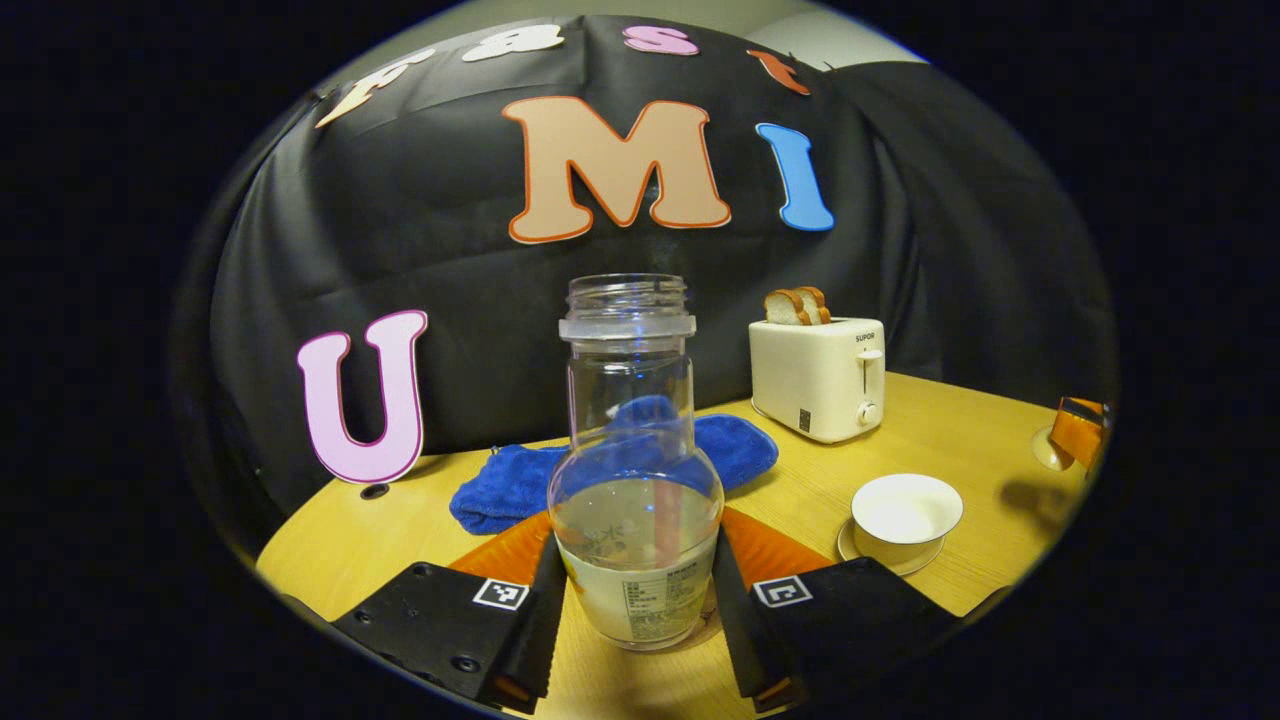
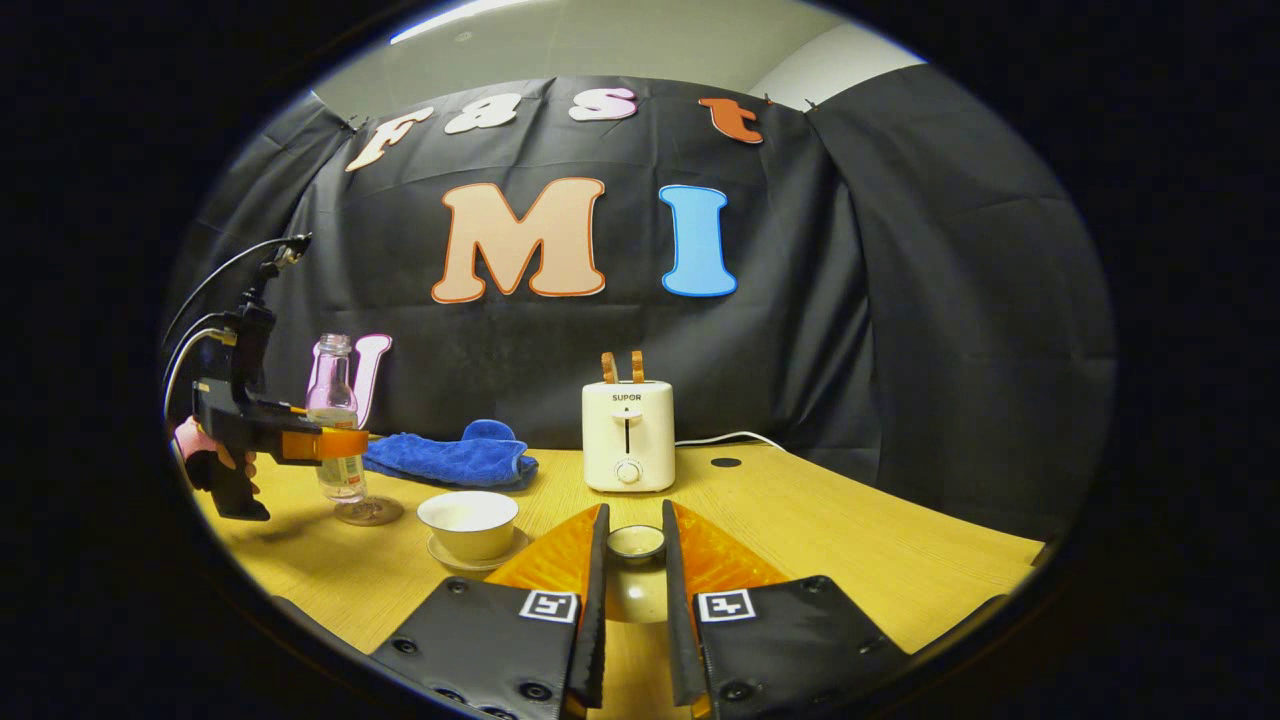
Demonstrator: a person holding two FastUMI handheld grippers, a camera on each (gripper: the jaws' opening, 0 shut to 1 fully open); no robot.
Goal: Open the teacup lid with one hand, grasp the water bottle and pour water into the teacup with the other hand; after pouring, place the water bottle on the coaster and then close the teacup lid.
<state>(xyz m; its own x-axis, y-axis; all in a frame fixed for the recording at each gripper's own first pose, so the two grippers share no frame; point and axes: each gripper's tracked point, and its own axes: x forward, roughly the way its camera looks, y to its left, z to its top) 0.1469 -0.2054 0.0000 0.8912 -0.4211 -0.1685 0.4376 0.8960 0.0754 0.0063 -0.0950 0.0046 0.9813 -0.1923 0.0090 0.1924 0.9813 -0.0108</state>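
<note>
1. Left tool [image 1: 635, 600]: black fingers with square markers, clamped on the lower body of the water bottle [image 1: 633, 480], one finger pressing each side.
2. Water bottle: clear, uncapped, upright, part filled with water, labelled near its base; it stands on a round coaster [image 2: 369, 513] on the desk [image 1: 960, 430]. In the right gripper view the bottle [image 2: 335, 420] is at far left, with the left tool [image 2: 335, 443] around it and a hand [image 2: 205, 450] on the tool's grip.
3. Right tool [image 2: 634, 560]: fingers close together, clamped on the knob of the teacup lid [image 2: 636, 543], which sits between them, lifted away from the cup.
4. Teacup [image 1: 906, 512]: white, uncovered, on a white saucer [image 1: 889, 556], right of the bottle in the left gripper view; whether it contains water I cannot tell. In the right gripper view it [image 2: 468, 522] stands just right of the coaster.
5. Blue cloth [image 1: 520, 480]: bunched, on the desk behind the bottle, near the wall.
6. Toaster [image 1: 818, 378]: cream, two bread slices [image 1: 798, 306] standing in its slots, far side of the desk, right of the cloth.
</note>
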